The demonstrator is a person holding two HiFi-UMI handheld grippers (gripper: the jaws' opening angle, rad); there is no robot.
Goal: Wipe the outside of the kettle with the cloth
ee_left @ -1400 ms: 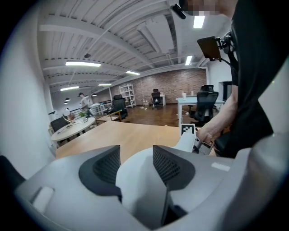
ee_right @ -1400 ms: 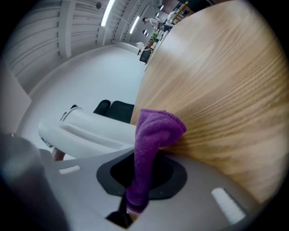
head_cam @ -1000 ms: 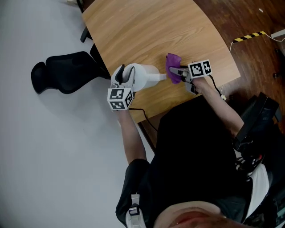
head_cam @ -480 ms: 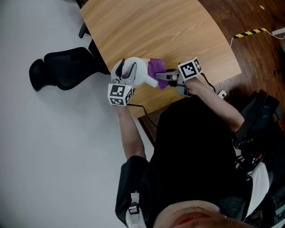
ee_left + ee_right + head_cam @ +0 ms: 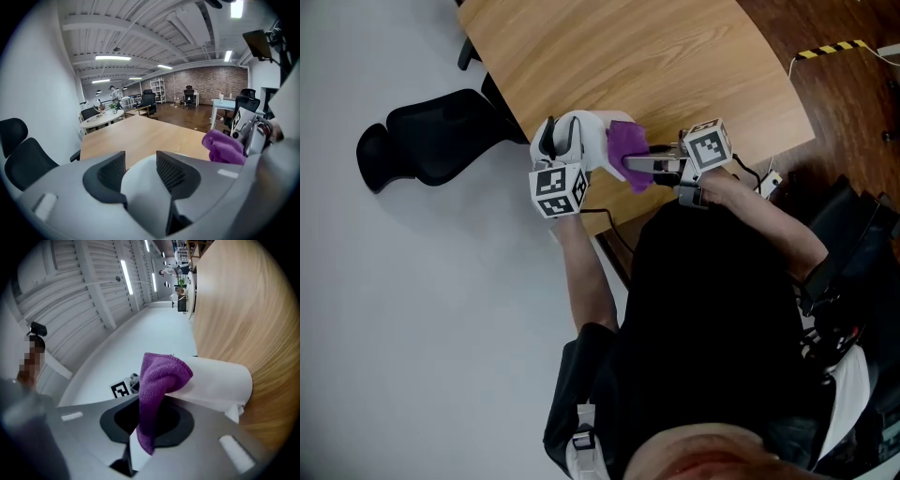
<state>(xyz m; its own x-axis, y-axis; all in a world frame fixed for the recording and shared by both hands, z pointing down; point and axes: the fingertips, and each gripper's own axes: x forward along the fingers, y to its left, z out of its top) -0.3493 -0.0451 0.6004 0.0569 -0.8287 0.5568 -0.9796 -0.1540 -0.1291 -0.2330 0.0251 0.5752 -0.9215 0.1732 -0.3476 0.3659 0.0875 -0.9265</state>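
The pale floor (image 5: 412, 309) fills the left half of the head view. The wooden tabletop (image 5: 647, 56) takes the upper middle, and its curved lower left edge runs down beside the work. A black chair (image 5: 431, 145) stands on the floor at upper left, just off that edge. Upward and to the right the wood lies bare, so the open room is on that side.

The white kettle (image 5: 586, 141) sits at the tabletop's lower left edge, left of the frame's centre. In the head view its long axis runs across the frame, from the left tool (image 5: 557, 145) toward the right tool (image 5: 639, 167). In the right gripper view one end of the body meets the wood at the frame's right.

The left tool grips the kettle. Its own view shows a white part of the kettle filling the gap between the ribbed pads, and the jaws have just been easing slightly apart around it. Only this view shows the brick wall (image 5: 213, 79) and the other desks beyond.

The right tool is clamped on the purple cloth (image 5: 626, 145). Its view alone shows the cloth hanging down through the jaws, with its upper fold draped on the kettle's side.
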